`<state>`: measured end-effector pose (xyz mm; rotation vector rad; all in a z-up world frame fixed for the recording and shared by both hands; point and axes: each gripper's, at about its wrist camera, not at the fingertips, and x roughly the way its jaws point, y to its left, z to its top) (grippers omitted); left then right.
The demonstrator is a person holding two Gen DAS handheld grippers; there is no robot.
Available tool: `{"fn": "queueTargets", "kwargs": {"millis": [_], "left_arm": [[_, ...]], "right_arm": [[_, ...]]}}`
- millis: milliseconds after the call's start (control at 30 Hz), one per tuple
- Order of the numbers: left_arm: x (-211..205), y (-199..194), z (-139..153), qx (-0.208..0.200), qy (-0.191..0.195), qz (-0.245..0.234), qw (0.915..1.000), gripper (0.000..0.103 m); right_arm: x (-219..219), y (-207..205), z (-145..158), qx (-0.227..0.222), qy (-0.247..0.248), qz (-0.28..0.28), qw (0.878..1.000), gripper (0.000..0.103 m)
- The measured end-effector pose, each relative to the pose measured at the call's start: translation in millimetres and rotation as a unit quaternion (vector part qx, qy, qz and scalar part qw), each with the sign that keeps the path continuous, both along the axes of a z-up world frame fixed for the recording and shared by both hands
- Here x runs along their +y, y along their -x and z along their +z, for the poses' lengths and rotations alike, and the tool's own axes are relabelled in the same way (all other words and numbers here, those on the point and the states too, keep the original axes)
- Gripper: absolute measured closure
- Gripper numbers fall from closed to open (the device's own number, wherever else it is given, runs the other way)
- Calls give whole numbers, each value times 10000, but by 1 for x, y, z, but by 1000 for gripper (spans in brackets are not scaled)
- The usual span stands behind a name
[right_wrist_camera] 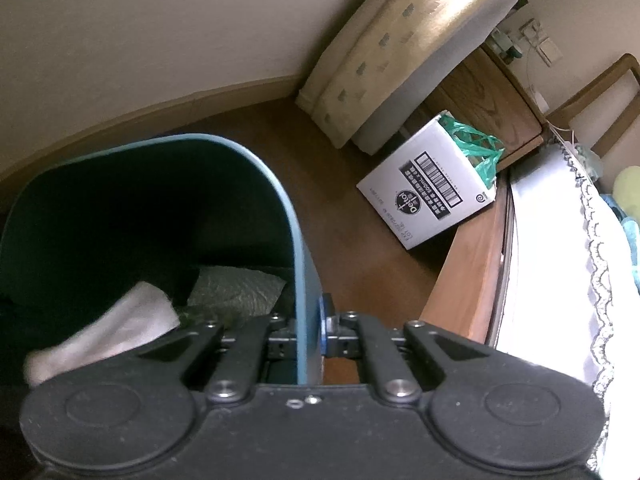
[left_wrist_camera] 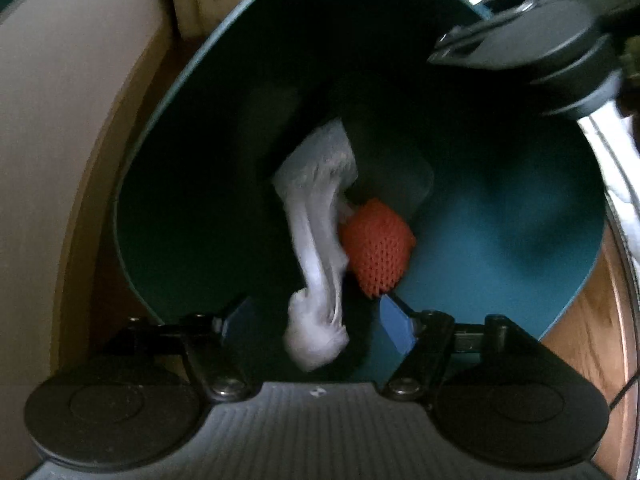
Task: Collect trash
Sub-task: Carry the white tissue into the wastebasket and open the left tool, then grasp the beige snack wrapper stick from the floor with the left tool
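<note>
I look down into a teal trash bin. My left gripper hangs over its mouth, open, its blue pads wide apart. A crumpled white tissue lies blurred between the pads, and neither pad presses on it. Beside it in the bin sits an orange foam net. My right gripper is shut on the bin's rim, with the thin wall pinched between its fingers. The right gripper's black body shows at the upper right of the left wrist view. The tissue and a pale padded bag also show inside.
The bin stands on a brown wooden floor near a cream wall. A white cardboard box with a green plastic bag sits beyond it. A bed with a white lace-edged sheet lies at the right, and a patterned mattress leans behind.
</note>
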<state>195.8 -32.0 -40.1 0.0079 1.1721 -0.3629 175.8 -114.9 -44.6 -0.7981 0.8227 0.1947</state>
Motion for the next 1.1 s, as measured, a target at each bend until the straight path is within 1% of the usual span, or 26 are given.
{"fn": "queueTargets", "kwargs": {"millis": [67,200,267,400,500,600,667,733,800,900,1000,1100], "left_arm": [[0,0,6,-63,-8,-9,10000,33],[13,0,17,-134,140,66,9998,33],[21,0,23,-186,199,111,9996,33],[41,8,39,-376,185,116,9991,33],[55,15,46,-582,105,28,9982,33],[66,16,50,-711,-105,19,9974,33],[78,14,50,-781,-151,66,9968,33],[91,9,44,-819,-176,121,9964,33],[102,4,34,-767,-264,220,9965,33],[119,0,10,-532,-366,246,9976,33],[123,-1,-24,-123,-505,48,9986,33],[116,5,-59,217,-707,-370,9966,33]], "right_arm": [[0,-1,0,16,4,-13,10000,98],[0,-2,-1,58,190,89,9998,99],[1,-2,-3,90,330,183,9992,100],[1,-5,-6,185,670,337,9970,100],[0,-5,-10,260,982,519,9935,99],[3,-5,-13,357,1332,768,9875,97],[3,-8,-12,468,1365,778,9865,97],[1,-14,-13,514,1346,700,9871,97],[-3,-21,-12,531,1252,574,9890,97],[-10,-33,-11,604,1120,350,9913,96],[-15,-44,-11,687,1093,208,9914,96],[-18,-51,-10,773,1025,107,9917,96]]}}
